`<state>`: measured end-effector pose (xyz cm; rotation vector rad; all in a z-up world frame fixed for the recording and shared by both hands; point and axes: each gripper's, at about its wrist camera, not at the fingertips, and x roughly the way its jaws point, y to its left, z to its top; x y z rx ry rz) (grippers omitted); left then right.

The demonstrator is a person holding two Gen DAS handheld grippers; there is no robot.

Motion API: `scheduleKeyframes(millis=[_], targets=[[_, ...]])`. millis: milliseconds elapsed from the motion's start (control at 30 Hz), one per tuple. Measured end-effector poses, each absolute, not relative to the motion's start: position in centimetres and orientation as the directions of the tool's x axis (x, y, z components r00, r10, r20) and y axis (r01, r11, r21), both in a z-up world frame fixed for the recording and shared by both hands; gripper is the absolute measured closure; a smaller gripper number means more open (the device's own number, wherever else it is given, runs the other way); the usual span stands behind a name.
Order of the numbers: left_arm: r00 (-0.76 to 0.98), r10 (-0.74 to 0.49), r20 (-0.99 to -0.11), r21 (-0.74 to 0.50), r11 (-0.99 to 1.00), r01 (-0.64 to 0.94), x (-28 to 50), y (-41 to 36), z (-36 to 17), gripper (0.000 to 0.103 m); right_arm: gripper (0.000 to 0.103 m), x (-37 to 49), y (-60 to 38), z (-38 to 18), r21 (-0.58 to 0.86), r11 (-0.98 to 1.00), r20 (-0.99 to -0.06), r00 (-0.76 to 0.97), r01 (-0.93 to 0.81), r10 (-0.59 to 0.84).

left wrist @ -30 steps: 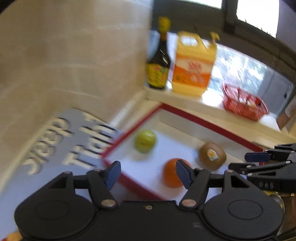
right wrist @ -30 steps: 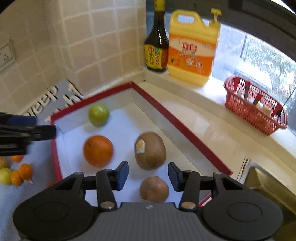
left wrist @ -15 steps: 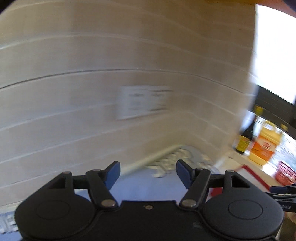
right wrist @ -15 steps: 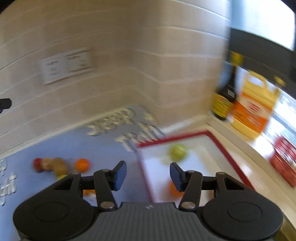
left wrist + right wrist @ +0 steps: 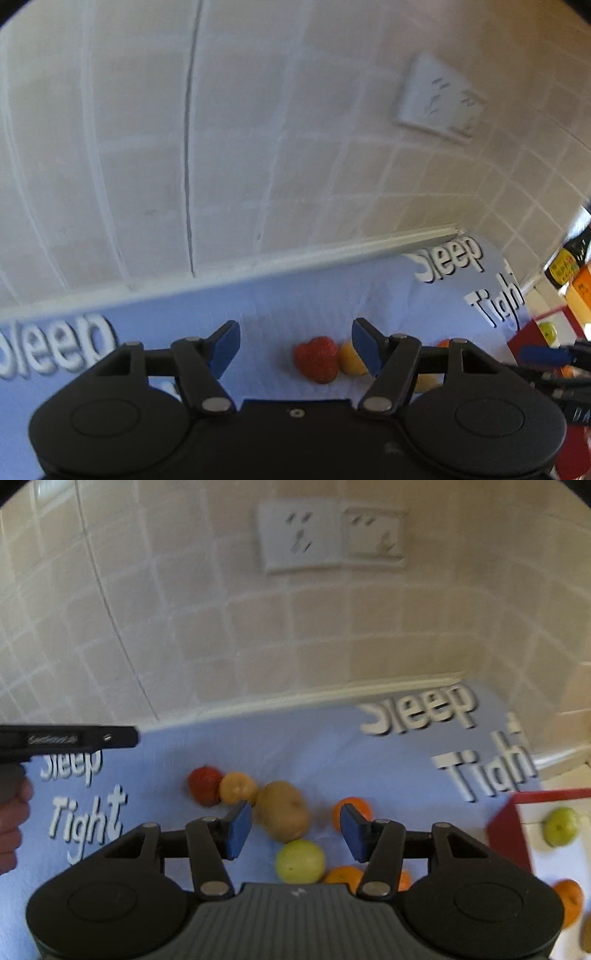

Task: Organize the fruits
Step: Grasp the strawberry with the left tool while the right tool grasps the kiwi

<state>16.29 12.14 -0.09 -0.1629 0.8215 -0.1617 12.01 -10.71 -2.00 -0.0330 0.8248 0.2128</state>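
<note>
The right tongs (image 5: pixel 295 829) are gaping wide and gripping nothing, hovering over a blue mat (image 5: pixel 314 738) on which a green fruit (image 5: pixel 300 861) is lying just ahead at 12 o'clock, with a brown fruit (image 5: pixel 282 810) beyond it, a small orange (image 5: pixel 352 808) at 1 o'clock, and a yellow fruit (image 5: pixel 237 788) touching a strawberry (image 5: pixel 204 784) at 11 o'clock. The left tongs (image 5: pixel 295 349) are likewise standing wide open and empty, with the strawberry sitting just ahead between their tips. Farther off at 3 o'clock, a red-rimmed white tray (image 5: pixel 508 823) is holding a green apple (image 5: pixel 562 826) and an orange (image 5: pixel 569 899), and a tiled wall (image 5: pixel 221 627) is rising behind.
</note>
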Motion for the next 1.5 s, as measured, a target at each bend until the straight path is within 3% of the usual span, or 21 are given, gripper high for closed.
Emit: scheduleKeyframes(millis=[67,333,567,833,967,1267,1500], targets=[[0.642,-0.228,-0.732,-0.265,0.963,0.040,17.8,12.4,-2.2,0.024,0.040,13.3,-9.8,-3.2,0.026,0.975,-0.749,0.642,-0.220,0.165],[0.561,-0.309,-0.768,-0.392,0.920,-0.030,19.4,11.6,-8.1,0.024,0.040,16.5,-8.2,-7.8,-0.103,0.949,-0.783,0.612,-0.299,0.108],[0.555,-0.319,-0.768,-0.398,0.917,-0.024,19.6,10.1,-9.5,0.024,0.039,17.9,-7.6,-10.5,-0.121,0.927,-0.804,0.583,-0.355,0.118],[0.568,-0.407,-0.715,-0.527,0.848,-0.056,19.7,12.2,-10.6,0.050,0.039,19.3,-8.1,-11.8,-0.038,0.935,-0.828,0.534,-0.353,0.169],[0.579,-0.434,-0.690,-0.581,0.809,-0.086,19.4,13.3,-11.1,0.050,0.040,19.1,-8.2,-11.9,-0.031,0.934,-0.828,0.533,-0.356,0.175],[0.596,-0.260,-0.760,-0.383,0.920,-0.088,19.5,9.3,-9.3,0.054,0.048,19.8,-7.9,-12.5,-0.019,0.941,-0.829,0.532,-0.337,0.174],[0.710,-0.219,-0.670,-0.386,0.919,-0.081,17.7,11.9,-4.4,0.054,0.049,18.2,-9.8,-10.1,0.042,0.956,-0.783,0.584,-0.290,0.212]])
